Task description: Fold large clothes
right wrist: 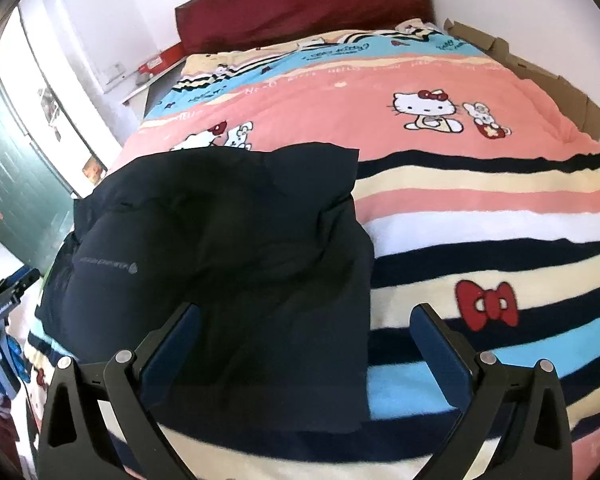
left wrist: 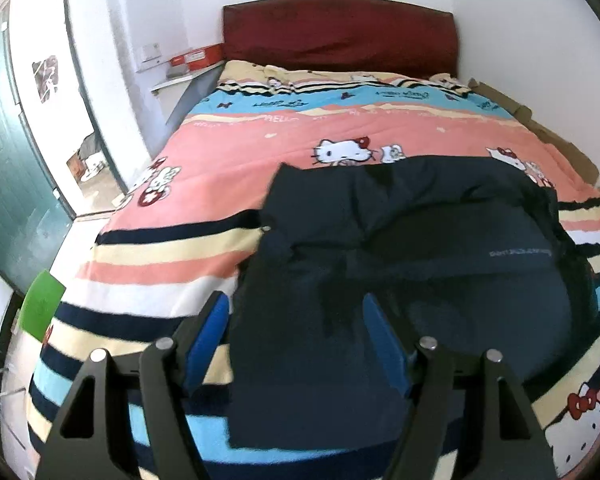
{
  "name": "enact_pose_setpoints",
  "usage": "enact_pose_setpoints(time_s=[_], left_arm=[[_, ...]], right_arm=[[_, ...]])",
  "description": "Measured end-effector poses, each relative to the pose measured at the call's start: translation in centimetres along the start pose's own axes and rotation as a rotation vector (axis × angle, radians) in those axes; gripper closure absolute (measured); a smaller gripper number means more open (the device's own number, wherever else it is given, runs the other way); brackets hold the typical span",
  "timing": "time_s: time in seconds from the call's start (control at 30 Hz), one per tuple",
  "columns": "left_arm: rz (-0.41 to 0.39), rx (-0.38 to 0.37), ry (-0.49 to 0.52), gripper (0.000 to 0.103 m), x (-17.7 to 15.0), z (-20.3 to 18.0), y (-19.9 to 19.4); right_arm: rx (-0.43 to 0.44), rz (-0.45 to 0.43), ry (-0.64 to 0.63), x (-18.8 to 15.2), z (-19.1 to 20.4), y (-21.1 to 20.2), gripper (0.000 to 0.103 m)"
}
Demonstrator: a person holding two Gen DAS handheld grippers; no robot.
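A dark navy, soft fabric garment (left wrist: 380, 248) lies spread on a bed covered by a fleecy blanket (left wrist: 220, 176) with a pink band, cartoon cat prints and stripes of cream, navy, white and light blue. The garment sits on the striped part of the blanket, toward the foot end, well apart from the dark red padded headboard (left wrist: 340, 32). Its upper part looks folded over and rumpled, with a small line of pale printed lettering (left wrist: 520, 253) on it; a flat, straight-edged panel runs down toward the foot edge. In the left wrist view the left gripper (left wrist: 296, 312), black-armed with blue pads, hovers over the garment's near end with its jaws wide apart and nothing between them, the left finger (left wrist: 208, 328) over the blanket just beside the cloth's edge. In the right wrist view the right gripper (right wrist: 306, 324) also stands wide and holds nothing, its left finger (right wrist: 172, 344) over the dark cloth (right wrist: 228, 240) and its right finger (right wrist: 440, 344) over the stripes, near a red bow print (right wrist: 487, 304). Flattened brown cardboard (right wrist: 540, 76) lies along the blanket's far side, and a dark green door (left wrist: 8, 184) stands beyond the opposite side of the bed.
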State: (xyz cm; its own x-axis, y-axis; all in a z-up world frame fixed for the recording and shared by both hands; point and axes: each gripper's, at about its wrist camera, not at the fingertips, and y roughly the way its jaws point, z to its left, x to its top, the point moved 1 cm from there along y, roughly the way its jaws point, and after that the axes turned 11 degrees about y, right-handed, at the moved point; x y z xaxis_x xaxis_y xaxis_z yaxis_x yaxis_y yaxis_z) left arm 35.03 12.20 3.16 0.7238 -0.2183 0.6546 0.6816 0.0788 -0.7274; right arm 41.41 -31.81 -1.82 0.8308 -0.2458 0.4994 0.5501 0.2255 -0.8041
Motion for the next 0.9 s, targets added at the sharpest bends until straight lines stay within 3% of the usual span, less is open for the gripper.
enact_pose_setpoints(time_s=[0.13, 0.37, 0.53, 0.7, 0.9], left_arm=[[0.056, -0.023, -0.092, 0.035, -1.4, 3.1, -0.7], [0.074, -0.05, -0.21, 0.035, -3.6, 7.2, -1.5], [0.056, -0.149, -0.228, 0.035, -4.2, 7.5, -1.2], [0.075, -0.269, -0.286, 0.035, -4.1, 6.8, 1.8], [0.147, -0.32, -0.342, 0.035, -4.1, 6.3, 6.9]], right_arm=[[-0.003, -0.021, -0.004, -0.2, -0.6, -1.7, 0.001], [0.059, -0.016, 0.089, -0.1, -2.6, -2.5, 0.0], [0.068, 0.002, 0.118, -0.4, -3.8, -2.0, 0.0], [0.093, 0.042, 0.173, -0.5, -5.1, -0.2, 0.0], [0.102, 0.117, 0.201, -0.9, -5.7, 3.6, 0.0]])
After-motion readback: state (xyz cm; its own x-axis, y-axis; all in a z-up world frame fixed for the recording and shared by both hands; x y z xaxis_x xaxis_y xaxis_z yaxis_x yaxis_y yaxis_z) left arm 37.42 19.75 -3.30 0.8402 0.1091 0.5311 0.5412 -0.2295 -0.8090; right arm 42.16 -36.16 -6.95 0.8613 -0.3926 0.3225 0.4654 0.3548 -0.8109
